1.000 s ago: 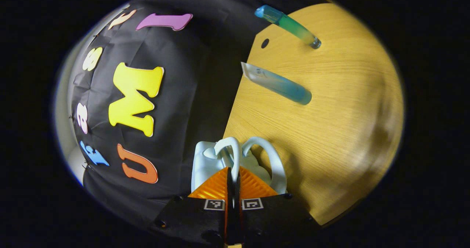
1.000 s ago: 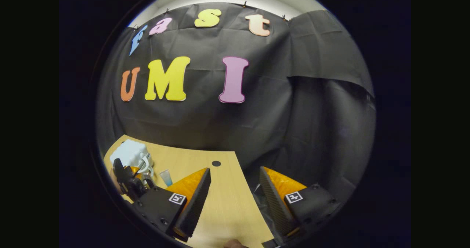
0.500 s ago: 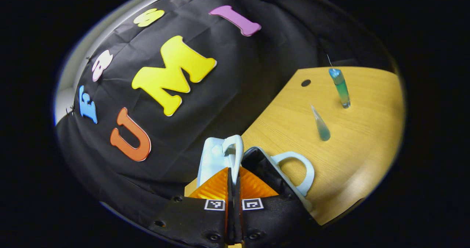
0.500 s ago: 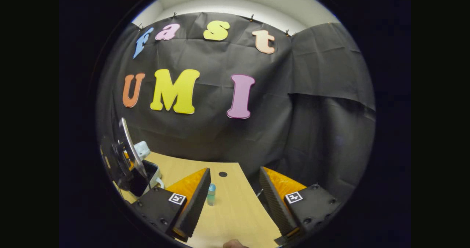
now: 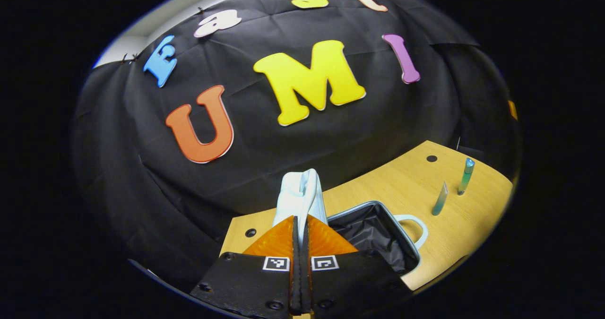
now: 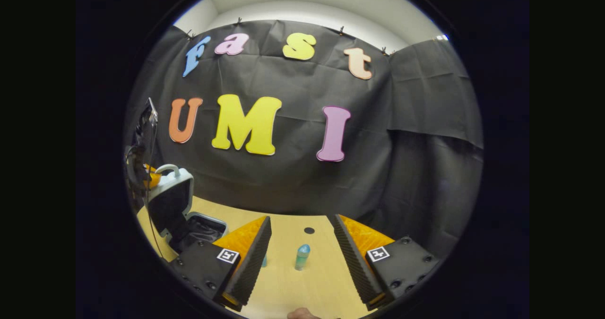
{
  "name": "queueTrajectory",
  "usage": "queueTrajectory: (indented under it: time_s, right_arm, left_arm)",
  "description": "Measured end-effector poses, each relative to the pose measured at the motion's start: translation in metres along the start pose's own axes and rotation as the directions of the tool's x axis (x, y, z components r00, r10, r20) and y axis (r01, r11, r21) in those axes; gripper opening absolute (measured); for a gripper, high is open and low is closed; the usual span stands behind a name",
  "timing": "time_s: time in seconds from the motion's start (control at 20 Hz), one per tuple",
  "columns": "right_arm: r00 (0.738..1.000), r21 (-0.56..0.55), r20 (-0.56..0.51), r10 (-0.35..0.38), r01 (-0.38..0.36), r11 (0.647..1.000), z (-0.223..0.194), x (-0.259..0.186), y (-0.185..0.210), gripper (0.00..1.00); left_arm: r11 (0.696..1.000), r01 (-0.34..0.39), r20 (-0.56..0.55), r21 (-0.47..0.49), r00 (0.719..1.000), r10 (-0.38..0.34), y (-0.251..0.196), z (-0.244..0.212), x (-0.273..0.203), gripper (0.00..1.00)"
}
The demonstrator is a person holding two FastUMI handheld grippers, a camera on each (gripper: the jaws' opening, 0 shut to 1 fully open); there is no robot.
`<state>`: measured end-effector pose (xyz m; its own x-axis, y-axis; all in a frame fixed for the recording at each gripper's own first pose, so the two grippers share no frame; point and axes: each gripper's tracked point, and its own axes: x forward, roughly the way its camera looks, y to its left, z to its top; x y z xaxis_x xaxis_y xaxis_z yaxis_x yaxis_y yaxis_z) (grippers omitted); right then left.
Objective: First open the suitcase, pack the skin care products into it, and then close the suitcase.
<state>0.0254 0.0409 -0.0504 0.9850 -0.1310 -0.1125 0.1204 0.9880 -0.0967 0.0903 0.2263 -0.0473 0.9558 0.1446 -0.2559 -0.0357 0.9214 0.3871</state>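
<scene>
Gripping hard-shell suitcase [image 5: 373,234] lid [image 5: 300,198], left gripper [image 5: 300,234].

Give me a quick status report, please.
Left hand-held gripper shut on suitcase lid handle, lid up. Right hand-held gripper open, empty. Two skincare tubes upright on table; nothing in the way.

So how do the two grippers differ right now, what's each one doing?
The left gripper is shut on the suitcase lid's handle, holding the lid up; the right gripper is open and holds nothing. The left sits at the suitcase; the right hangs over the table by the green tube.
</scene>
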Motion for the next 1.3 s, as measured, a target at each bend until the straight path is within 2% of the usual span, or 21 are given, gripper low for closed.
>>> queueTrajectory:
  time_s: [0.25, 0.45, 0.65, 0.8, 0.95, 1.1, 1.3]
  right_arm:
    - [0.998, -0.037, -0.011, 0.055, -0.055, 0.998, -0.004, -0.007, 0.051, 0.8]
    - [0.996, -0.035, -0.049, 0.077, -0.079, 0.996, -0.013, -0.012, 0.078, 0.8]
    - [0.995, -0.076, -0.071, 0.072, -0.077, 0.994, -0.02, -0.016, 0.092, 0.8]
    - [0.994, -0.104, -0.086, 0.074, -0.083, 0.991, -0.024, -0.022, 0.097, 0.8]
    - [0.992, -0.112, -0.104, 0.07, -0.082, 0.99, -0.031, -0.023, 0.099, 0.8]
    - [0.989, -0.122, -0.127, 0.07, -0.086, 0.989, -0.037, -0.02, 0.101, 0.8]
    - [0.988, -0.132, -0.138, 0.076, -0.095, 0.987, -0.042, -0.022, 0.101, 0.8]
  left_arm:
    - [0.984, -0.056, -0.022, -0.168, 0.998, 0.053, 0.086, -0.033, 0.005, 0.02]
    - [0.961, -0.113, -0.104, -0.252, 0.991, 0.089, 0.144, -0.093, 0.023, 0.02]
    - [0.926, -0.132, -0.176, -0.354, 0.982, 0.073, 0.179, -0.166, 0.056, 0.02]
    - [0.891, -0.134, -0.229, -0.434, 0.973, 0.035, 0.187, -0.216, 0.076, 0.03]
    - [0.837, -0.153, -0.277, -0.526, 0.961, 0.001, 0.189, -0.253, 0.082, 0.03]
    - [0.81, -0.15, -0.306, -0.567, 0.951, -0.039, 0.186, -0.287, 0.091, 0.03]
    - [0.737, -0.152, -0.323, -0.659, 0.941, -0.096, 0.175, -0.314, 0.098, 0.03]
